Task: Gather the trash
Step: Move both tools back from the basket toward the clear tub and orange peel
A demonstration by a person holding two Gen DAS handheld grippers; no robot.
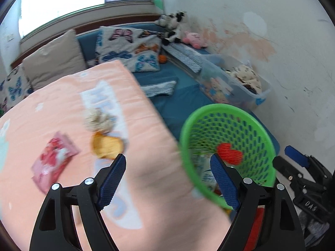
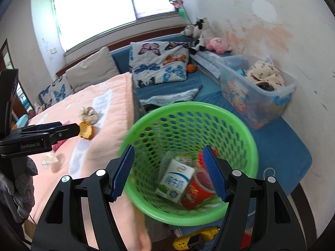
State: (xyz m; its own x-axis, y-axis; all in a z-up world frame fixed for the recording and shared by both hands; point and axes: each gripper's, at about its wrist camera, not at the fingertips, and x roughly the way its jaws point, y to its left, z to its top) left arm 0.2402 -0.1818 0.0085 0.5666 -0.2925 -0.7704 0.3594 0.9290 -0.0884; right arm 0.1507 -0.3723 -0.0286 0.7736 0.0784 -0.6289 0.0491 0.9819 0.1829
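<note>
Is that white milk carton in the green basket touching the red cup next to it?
Touching. In the right wrist view the milk carton leans against the red cup at the bottom of the green basket, with no gap between them.

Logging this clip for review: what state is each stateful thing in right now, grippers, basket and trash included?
left gripper: open, empty
right gripper: jaws apart, basket wall between them; grip unclear
green basket: tilted, partly filled
milk carton: in basket
red cup: in basket
orange peel: on blanket
pink wrapper: on blanket
storage bin: lidless, full

Both wrist views angled down, close over shared green basket (image 1: 228,146) (image 2: 188,159).
</note>
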